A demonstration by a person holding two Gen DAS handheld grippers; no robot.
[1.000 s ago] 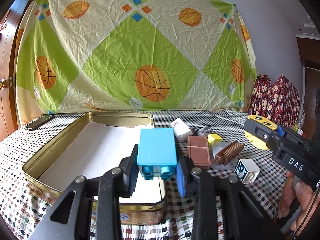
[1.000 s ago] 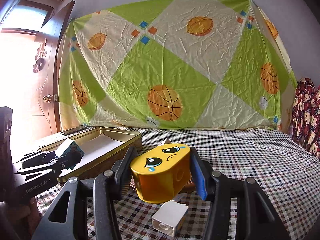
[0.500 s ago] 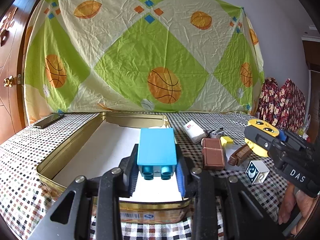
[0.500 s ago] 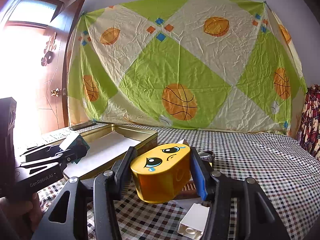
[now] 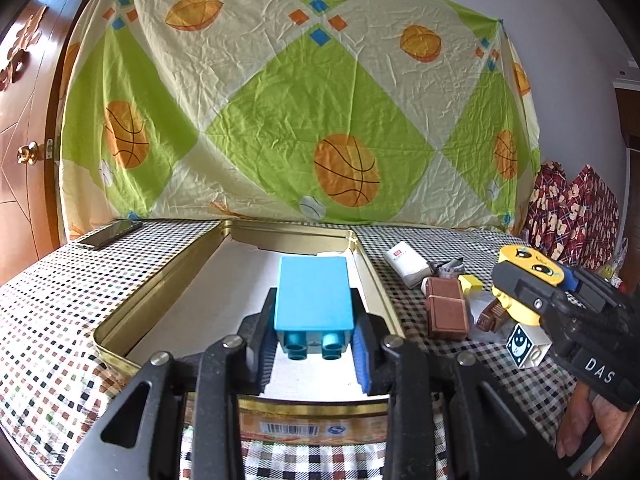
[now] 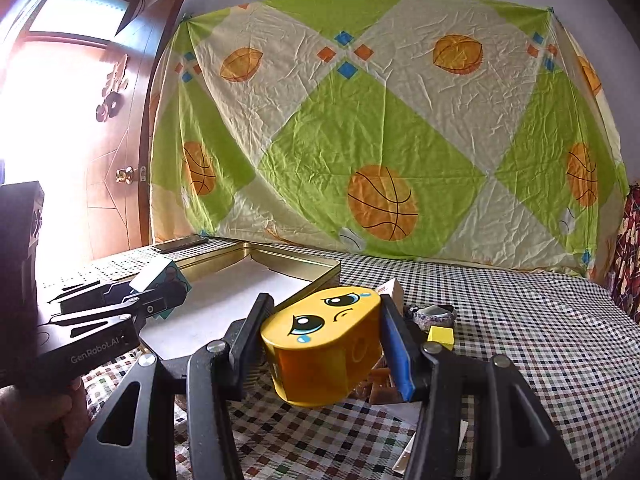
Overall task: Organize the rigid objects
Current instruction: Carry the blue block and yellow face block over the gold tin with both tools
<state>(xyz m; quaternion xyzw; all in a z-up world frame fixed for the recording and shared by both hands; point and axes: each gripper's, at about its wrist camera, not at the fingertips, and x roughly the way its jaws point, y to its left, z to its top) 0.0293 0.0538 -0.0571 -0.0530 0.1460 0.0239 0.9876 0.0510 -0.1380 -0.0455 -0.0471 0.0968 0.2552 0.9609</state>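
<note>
My left gripper (image 5: 314,344) is shut on a blue building block (image 5: 313,294), held just above the near end of a gold rectangular tin (image 5: 160,280) lined with white paper. My right gripper (image 6: 324,340) is shut on a yellow oval block (image 6: 320,348) with a sad cartoon face, held above the checked tablecloth to the right of the tin (image 6: 280,260). In the left wrist view the yellow block (image 5: 528,264) and the right gripper (image 5: 532,300) show at far right. The right wrist view has the left gripper (image 6: 160,300) with the blue block (image 6: 162,280) at left.
On the cloth right of the tin lie two brown blocks (image 5: 446,308), a white box (image 5: 408,262), a small yellow cube (image 5: 470,282) and a white cube with a moon print (image 5: 526,344). A dark phone (image 5: 110,234) rests at the far left. A hand (image 5: 588,428) grips the right tool.
Both grippers have shifted left across the table with their blocks. The left one now sits centred over the tin's near end, and the right one has left the white cube behind.
</note>
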